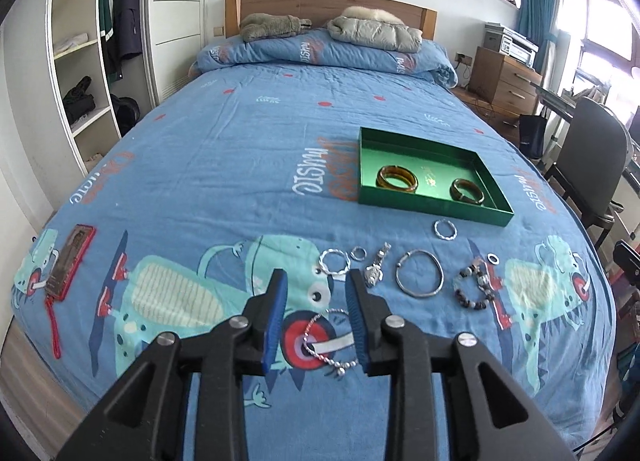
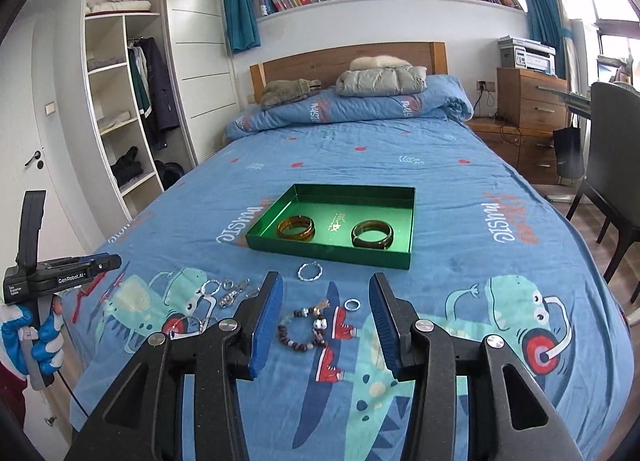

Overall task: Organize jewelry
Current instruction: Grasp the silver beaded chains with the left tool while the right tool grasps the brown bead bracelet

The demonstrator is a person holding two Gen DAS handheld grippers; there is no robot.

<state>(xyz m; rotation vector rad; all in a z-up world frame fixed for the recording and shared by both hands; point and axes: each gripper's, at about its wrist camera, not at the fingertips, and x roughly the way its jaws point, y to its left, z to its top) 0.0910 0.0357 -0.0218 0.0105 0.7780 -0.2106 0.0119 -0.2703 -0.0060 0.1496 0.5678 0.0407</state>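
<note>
Silver chain is lying limp on the bedspread, near of the green tray. We're hovering left gripper and right gripper part-open, empty. Light, slippery: we're pinching a bunched section.

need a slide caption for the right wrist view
Open right tongs above a beaded bracelet on the blue bedspread, two bangles already in the green tray.
</note>
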